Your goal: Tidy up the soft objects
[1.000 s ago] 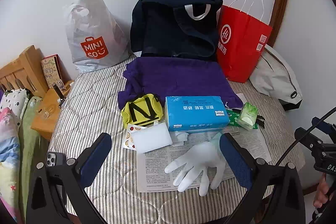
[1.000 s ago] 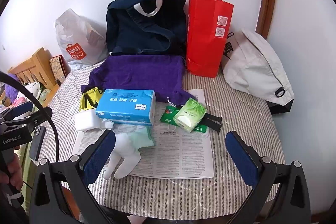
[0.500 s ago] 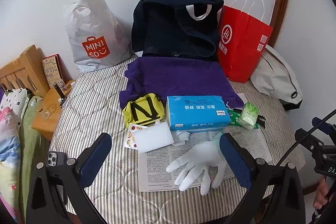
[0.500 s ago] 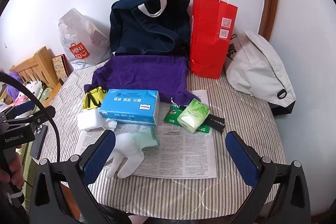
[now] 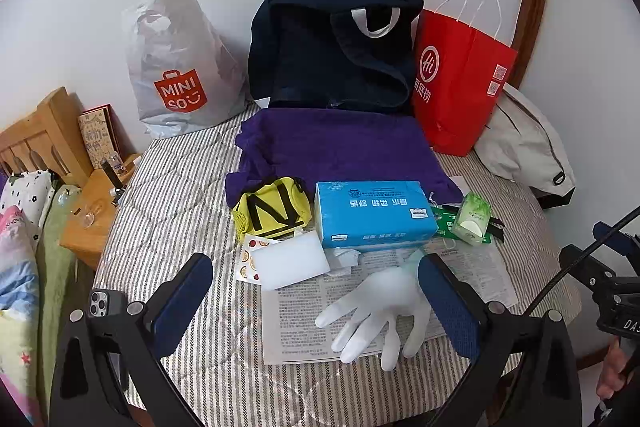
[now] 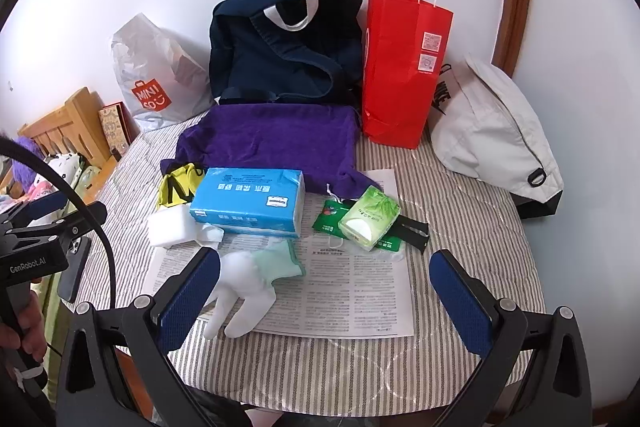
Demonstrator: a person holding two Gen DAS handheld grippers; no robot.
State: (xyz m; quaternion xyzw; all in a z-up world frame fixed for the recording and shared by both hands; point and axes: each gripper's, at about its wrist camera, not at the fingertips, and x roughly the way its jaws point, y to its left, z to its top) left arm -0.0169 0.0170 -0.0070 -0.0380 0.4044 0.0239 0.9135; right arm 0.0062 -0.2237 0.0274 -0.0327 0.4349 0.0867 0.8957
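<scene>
both views nudged closer, both hand-held grippers (image 5: 316, 291) (image 6: 324, 285) gaping, puffy white glove (image 5: 378, 311) on newsprint (image 6: 356, 291)

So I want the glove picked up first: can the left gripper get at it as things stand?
Probably yes. The left gripper is open, and the glove lies flat on the paper just ahead of its fingers, with nothing over it.

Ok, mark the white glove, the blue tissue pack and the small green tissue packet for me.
white glove (image 5: 380, 297), left wrist view, on the palm.
blue tissue pack (image 5: 372, 217), left wrist view, on the front face.
small green tissue packet (image 6: 370, 219), right wrist view, on the top face.
</scene>
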